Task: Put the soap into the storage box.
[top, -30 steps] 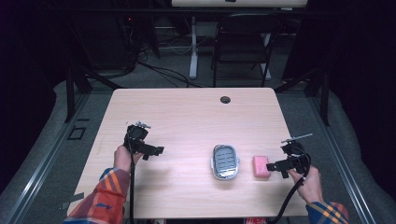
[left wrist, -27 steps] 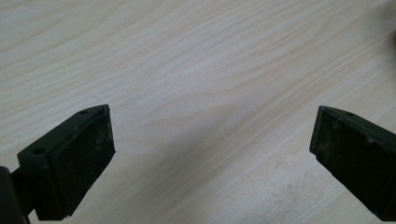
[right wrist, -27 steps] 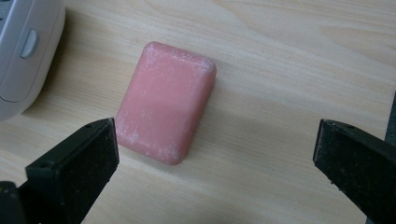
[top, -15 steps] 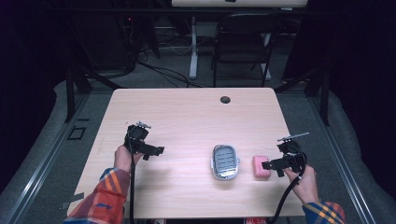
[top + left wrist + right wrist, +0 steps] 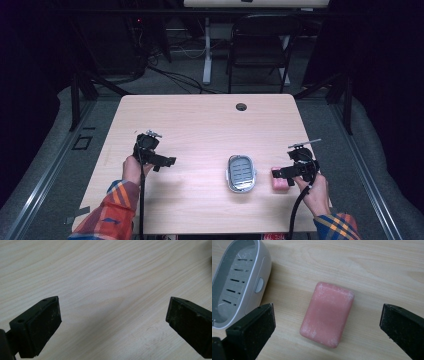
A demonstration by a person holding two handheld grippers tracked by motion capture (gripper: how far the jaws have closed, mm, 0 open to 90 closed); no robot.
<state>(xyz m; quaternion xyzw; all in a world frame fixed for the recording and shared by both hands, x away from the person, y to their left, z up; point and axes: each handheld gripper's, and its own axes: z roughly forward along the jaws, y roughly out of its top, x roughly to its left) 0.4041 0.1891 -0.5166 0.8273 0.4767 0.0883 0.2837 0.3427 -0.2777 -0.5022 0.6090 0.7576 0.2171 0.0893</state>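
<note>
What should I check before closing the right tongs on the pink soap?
1. Right tongs open wide enough for the bar: ok, jaws stand well apart on either side of it.
2. Pink soap between the jaws: ok, roughly centred, lying flat on the table and slightly tilted to the jaw line.
3. Jaws low enough to grip the bar's sides: cannot tell from these views.
4. Soap dish clear of the jaw path: ok, it sits apart from the soap, though near the jaw at the left of the right gripper view.
5. Soap dish empty and ready: ok, its slotted tray is bare.
6. Left tongs out of the way: ok, open over bare table, far from the soap.
</note>
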